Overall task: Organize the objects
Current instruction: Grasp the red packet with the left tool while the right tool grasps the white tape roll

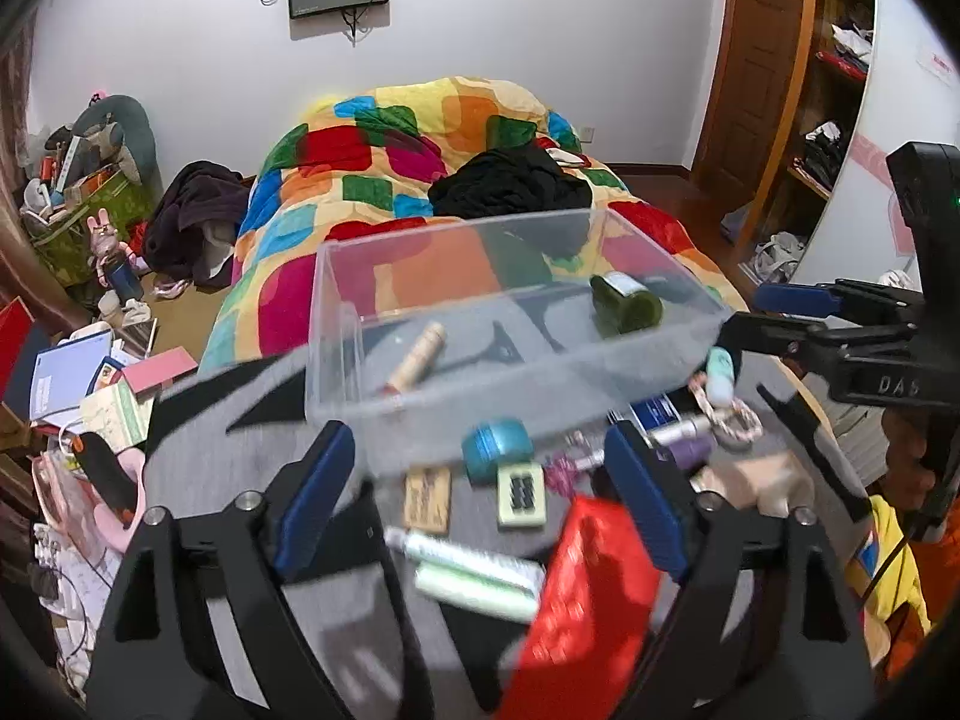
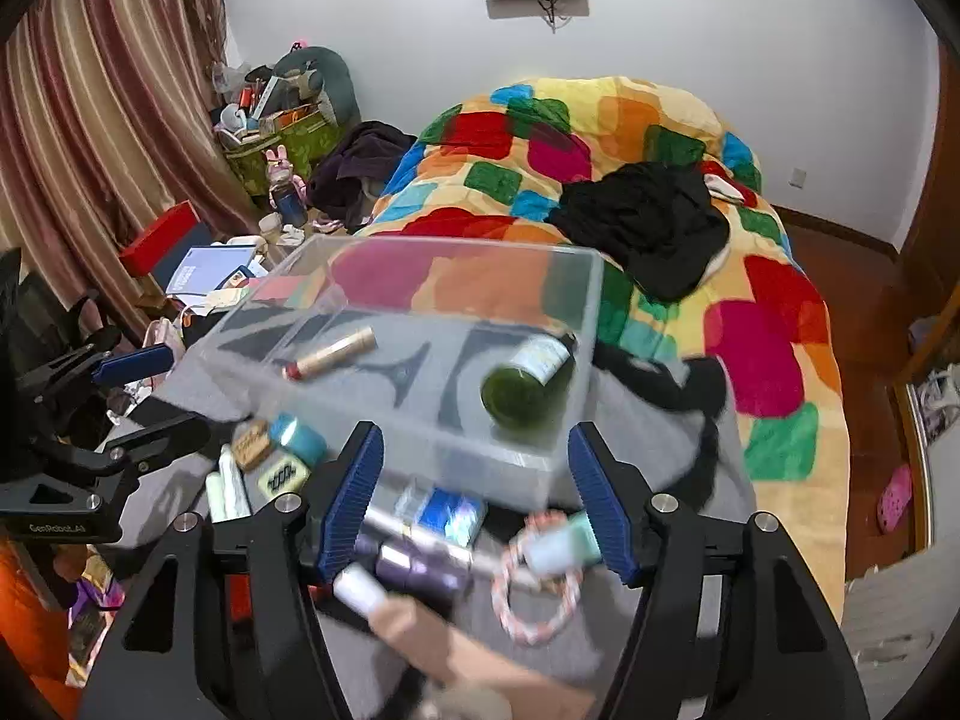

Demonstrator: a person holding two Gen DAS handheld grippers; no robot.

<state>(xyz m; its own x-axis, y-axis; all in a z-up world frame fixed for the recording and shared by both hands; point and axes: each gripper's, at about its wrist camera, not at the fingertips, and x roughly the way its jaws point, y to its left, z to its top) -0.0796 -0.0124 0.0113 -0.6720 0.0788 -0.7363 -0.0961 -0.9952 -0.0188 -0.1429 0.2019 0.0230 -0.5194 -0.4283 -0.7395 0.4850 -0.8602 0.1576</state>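
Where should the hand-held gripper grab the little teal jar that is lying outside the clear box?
Probably across its round sides, coming down from above. The teal jar is short and stubby, close against the clear box wall with a small yellow-green case just beside it, so a sideways approach looks crowded. The left hand-held gripper is open and nearest.

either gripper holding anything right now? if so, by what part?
Nothing held. Left gripper and right gripper are both open, with nothing clamped, above the loose items in front of the clear bin.
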